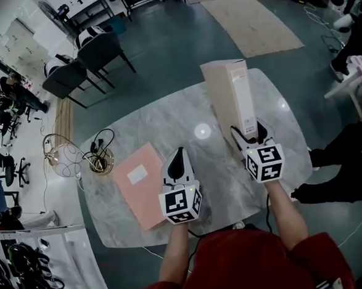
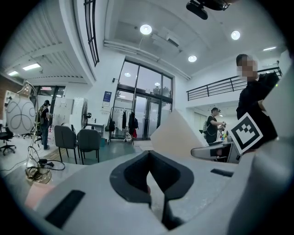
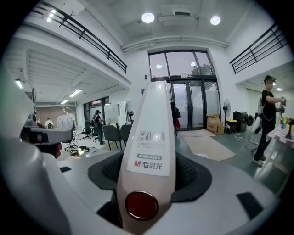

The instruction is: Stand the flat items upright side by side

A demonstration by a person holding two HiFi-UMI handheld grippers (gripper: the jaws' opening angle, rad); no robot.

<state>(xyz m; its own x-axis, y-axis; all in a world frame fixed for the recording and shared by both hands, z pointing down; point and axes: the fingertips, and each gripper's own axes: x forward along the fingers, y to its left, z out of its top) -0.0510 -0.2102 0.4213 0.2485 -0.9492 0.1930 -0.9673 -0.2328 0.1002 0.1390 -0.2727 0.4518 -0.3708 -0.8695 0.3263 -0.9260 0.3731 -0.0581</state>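
A tall beige file box stands upright on the marble table, towards its right side. My right gripper is shut on its narrow spine. In the right gripper view the labelled spine fills the gap of that gripper. A pink file box lies flat at the table's front left. My left gripper hovers just right of it, shut and holding nothing. The left gripper view shows that gripper with closed jaws, the beige box beyond them and a pink edge at lower left.
Coiled cables and a round stand sit at the table's left edge. Dark chairs stand on the floor beyond. A person's legs are close to the table's right side, with a white table behind.
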